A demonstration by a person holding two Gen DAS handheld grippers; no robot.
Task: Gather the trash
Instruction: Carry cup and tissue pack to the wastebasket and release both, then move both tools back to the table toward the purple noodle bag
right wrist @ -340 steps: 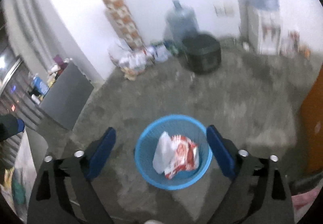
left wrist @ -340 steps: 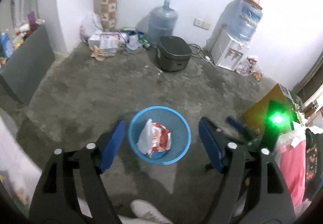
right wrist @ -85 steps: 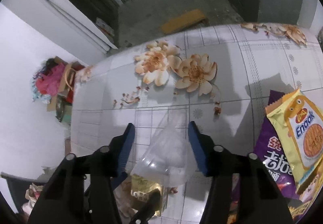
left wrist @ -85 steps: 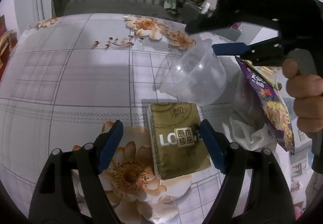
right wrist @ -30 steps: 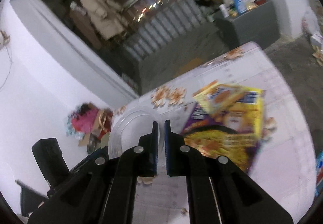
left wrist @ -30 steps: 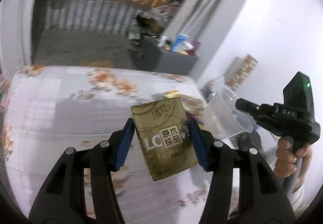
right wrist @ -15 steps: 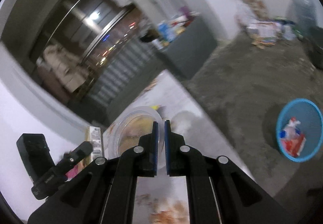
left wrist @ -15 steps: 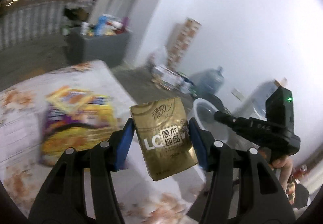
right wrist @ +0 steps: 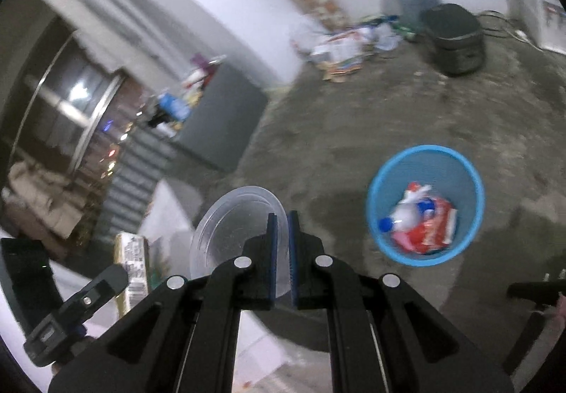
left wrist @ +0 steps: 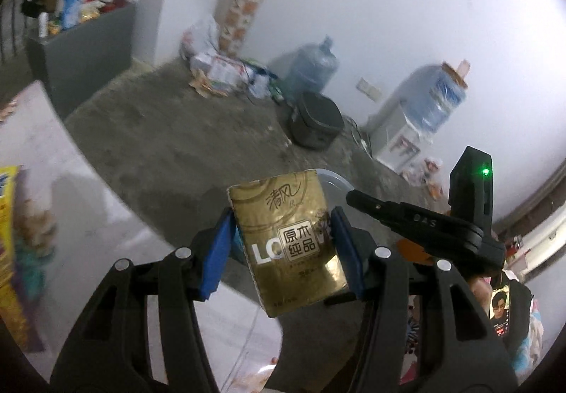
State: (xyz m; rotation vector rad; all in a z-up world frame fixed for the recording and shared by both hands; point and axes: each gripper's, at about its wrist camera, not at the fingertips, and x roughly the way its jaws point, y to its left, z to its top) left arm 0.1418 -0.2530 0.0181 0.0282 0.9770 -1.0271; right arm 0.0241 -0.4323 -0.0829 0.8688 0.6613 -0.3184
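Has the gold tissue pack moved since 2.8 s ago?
Yes. The gold tissue pack lay flat on the floral table; now the left gripper holds it lifted past the table edge, over the concrete floor.

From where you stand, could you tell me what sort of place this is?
Probably a plain room in a home, used for living and storage: bare concrete floor, a water dispenser and a spare water jug by the white wall, and a blue wastebasket holding wrappers.

Bare room: white walls, rough grey concrete floor (right wrist: pixel 389 110).
Along far wall: tall patterned carton (left wrist: pixel 247 0), water jug (left wrist: pixel 313 65), black cooker (left wrist: pixel 316 124), water dispenser (left wrist: pixel 421 117), wall socket (left wrist: pixel 368 87). Grey cabinet (left wrist: pixel 85 46) left, cluttered top. Floral-cloth table (left wrist: pixel 70 188) near. Dim light.
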